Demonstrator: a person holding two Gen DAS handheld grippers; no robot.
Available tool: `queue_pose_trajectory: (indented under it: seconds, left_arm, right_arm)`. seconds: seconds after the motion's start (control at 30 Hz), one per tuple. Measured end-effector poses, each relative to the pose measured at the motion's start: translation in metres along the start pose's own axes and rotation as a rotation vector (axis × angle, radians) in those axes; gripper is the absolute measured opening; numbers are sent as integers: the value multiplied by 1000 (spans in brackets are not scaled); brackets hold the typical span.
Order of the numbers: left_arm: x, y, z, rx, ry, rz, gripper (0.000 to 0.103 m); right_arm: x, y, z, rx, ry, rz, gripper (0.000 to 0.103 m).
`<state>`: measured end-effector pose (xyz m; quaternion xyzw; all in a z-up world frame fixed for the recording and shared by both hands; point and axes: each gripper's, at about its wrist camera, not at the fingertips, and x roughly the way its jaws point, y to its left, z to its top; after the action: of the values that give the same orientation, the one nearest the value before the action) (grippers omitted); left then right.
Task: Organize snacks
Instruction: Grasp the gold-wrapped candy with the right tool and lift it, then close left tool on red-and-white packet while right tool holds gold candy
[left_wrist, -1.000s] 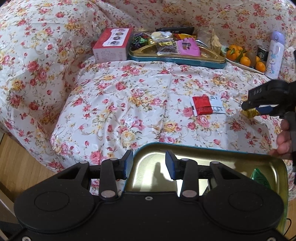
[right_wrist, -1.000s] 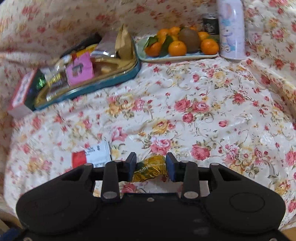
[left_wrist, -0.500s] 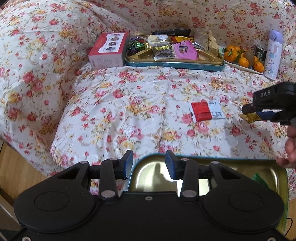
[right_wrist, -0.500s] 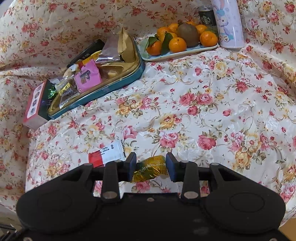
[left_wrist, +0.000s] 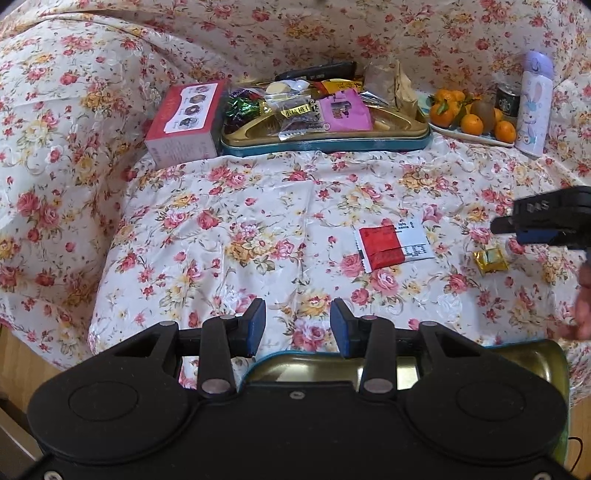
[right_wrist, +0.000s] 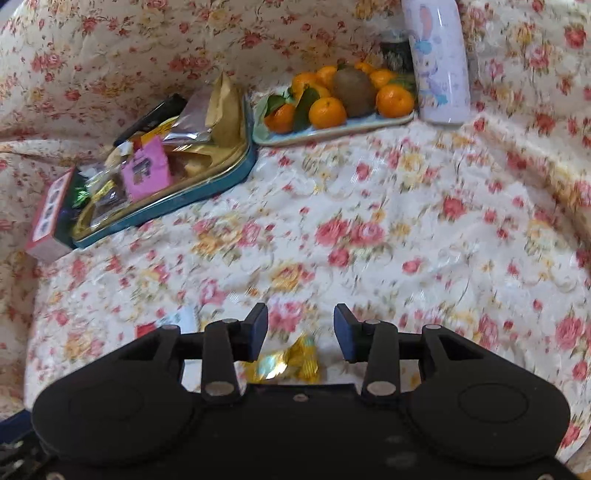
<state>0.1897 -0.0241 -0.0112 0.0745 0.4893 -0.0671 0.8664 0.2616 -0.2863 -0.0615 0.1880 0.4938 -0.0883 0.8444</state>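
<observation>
— What is your right claw doing?

— My right claw (right_wrist: 300, 328) is spread wide and holds nothing. The gold-wrapped candy (right_wrist: 286, 363) lies on the floral cloth (right_wrist: 369, 229) just below the blue fingers; half a second ago they pinched it.

— And the left claw?

— My left claw (left_wrist: 297, 326) is also wide and empty, above the near rim of a gold tin tray (left_wrist: 532, 356). That tray now shows less than before.

— What lies further out?

— A red-and-white packet (left_wrist: 393, 243) sits beside the candy. Beyond, a second tray of snacks (left_wrist: 325, 142) touches a red box (left_wrist: 184, 122), with a plate of oranges (left_wrist: 472, 134) and a bottle (left_wrist: 533, 107) to its right.
</observation>
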Motion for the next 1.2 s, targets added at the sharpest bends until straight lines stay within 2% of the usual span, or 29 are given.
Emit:
queue_pose_trajectory:
  seconds: [0.23,0.33,0.47,0.57,0.67,0.83,0.9,0.97,1.07,1.2]
  left_arm:
    - [1,3,3,-9,4,8,49]
    - [1,5,0,-12,9,8,49]
    - [3,8,-2,-13,14,8,49]
    - [5,10,0,-12,15,13,49]
    - [8,10,5,-4,9,16,49]
    - [15,7,16,36,-6,13,49]
    - [20,4,21,59,-13,-9,49]
    - [25,-1,26,90,-19,-44,49]
    - [32,-10,31,146,-33,-100,49]
    - [43,-28,33,312,-63,-177,49]
  right_arm:
    - [-2,-9,-14,188,134,146,42]
    - [9,-5,-15,218,168,132,42]
    - [20,-3,-11,229,148,69,42]
    - [23,6,-5,188,129,41,42]
    - [27,21,-2,95,101,-16,40]
    - [25,38,-15,-69,67,-61,38]
    - [24,43,-20,-132,55,-84,34]
    - [25,46,-24,-193,45,-109,21]
    - [23,40,-24,-226,37,-112,21]
    - [14,24,-24,-182,42,-77,20]
